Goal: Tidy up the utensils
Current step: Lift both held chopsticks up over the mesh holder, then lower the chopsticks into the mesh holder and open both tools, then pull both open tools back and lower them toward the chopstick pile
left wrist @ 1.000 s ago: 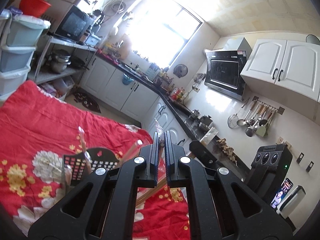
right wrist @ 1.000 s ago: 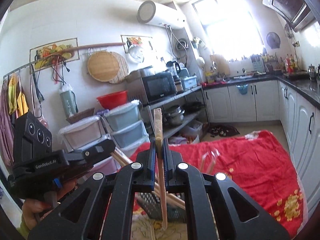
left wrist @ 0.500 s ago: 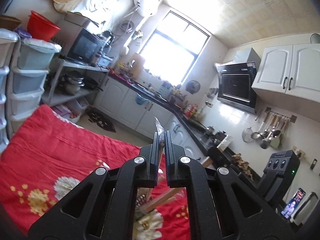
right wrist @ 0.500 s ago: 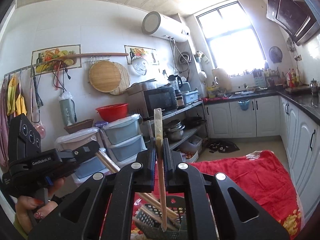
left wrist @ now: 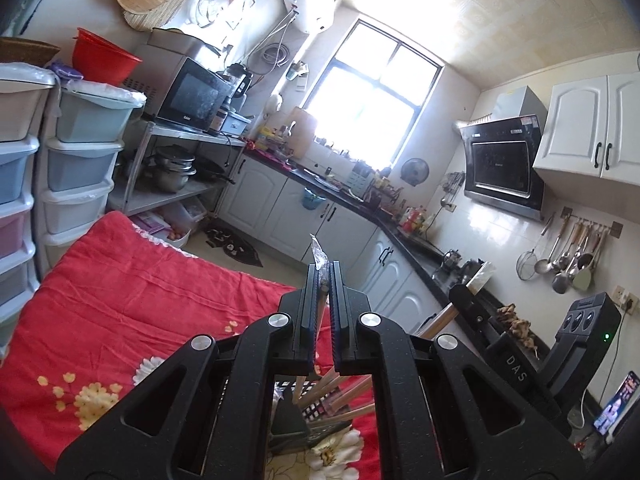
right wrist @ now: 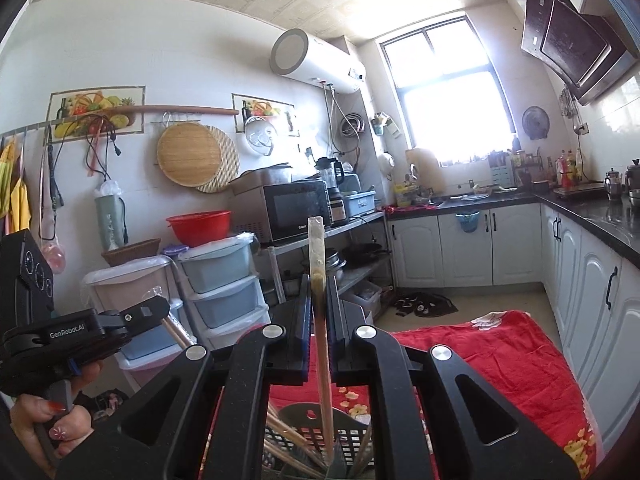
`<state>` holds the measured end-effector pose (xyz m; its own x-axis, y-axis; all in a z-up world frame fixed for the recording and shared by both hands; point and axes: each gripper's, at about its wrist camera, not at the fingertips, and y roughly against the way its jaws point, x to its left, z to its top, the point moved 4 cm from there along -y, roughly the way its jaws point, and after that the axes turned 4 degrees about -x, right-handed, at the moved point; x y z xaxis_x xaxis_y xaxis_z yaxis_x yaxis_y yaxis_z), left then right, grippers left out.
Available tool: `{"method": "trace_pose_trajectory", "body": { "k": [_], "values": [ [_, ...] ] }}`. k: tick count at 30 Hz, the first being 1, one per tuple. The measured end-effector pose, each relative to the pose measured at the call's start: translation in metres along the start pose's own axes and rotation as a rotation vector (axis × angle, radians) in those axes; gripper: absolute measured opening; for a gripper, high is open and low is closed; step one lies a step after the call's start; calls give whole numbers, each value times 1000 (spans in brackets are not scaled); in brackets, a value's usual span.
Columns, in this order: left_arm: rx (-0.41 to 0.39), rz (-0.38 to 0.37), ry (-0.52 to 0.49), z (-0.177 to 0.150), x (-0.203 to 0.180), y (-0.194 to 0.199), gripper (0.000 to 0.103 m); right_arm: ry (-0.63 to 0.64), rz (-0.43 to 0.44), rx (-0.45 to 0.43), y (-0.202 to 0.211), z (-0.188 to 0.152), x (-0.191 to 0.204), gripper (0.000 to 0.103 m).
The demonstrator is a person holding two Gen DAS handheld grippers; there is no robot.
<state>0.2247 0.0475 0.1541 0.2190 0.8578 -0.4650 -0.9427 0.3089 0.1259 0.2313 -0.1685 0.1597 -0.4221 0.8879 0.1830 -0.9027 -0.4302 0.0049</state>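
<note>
My left gripper (left wrist: 325, 270) is shut on a wrapped wooden chopstick (left wrist: 318, 258) whose lower end points into a black perforated utensil basket (left wrist: 320, 416) holding several chopsticks. My right gripper (right wrist: 319, 282) is shut on another wrapped chopstick (right wrist: 318, 248), held upright, its lower end inside the same basket (right wrist: 352, 440). The left gripper also shows at the left of the right wrist view (right wrist: 154, 312), the right gripper at the right of the left wrist view (left wrist: 466, 296). Both hover just above the basket.
The basket stands on a red floral cloth (left wrist: 132, 296) covering the table (right wrist: 520, 360). Stacked plastic drawers (right wrist: 224, 292), a shelf with a microwave (right wrist: 296, 208), white cabinets (right wrist: 472, 244) and a dark counter surround it.
Both grippers have risen and tilted upward with their chopsticks; the basket has dropped to the bottom of both views and less of the red cloth shows.
</note>
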Motion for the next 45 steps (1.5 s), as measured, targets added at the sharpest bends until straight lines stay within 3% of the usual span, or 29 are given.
{"method": "trace_pose_trajectory", "body": {
  "k": [15, 27, 29, 31, 33, 35, 37, 45],
  "values": [
    [46, 12, -26, -27, 0, -15, 3, 8, -51, 10, -9, -32, -14, 7],
    [105, 10, -25, -52, 1, -28, 3, 10, -69, 96, -18, -59, -19, 8],
    [113, 12, -21, -56, 3, -30, 3, 5, -69, 119, -20, -64, -20, 12],
    [118, 18, -22, -59, 4, -31, 3, 0, -68, 147, -22, -68, -21, 29],
    [121, 18, -20, -61, 5, -30, 4, -5, -67, 164, -22, -70, -22, 31],
    [124, 18, -20, -63, 5, -30, 10, -1, -66, 176, -20, -72, -22, 32],
    [128, 19, -20, -64, 5, -30, 23, -5, -70, 185, -19, -74, -23, 37],
    [125, 19, -23, -63, 5, -22, 51, -33, -84, 215, -6, -77, -30, 44]
  ]
}}
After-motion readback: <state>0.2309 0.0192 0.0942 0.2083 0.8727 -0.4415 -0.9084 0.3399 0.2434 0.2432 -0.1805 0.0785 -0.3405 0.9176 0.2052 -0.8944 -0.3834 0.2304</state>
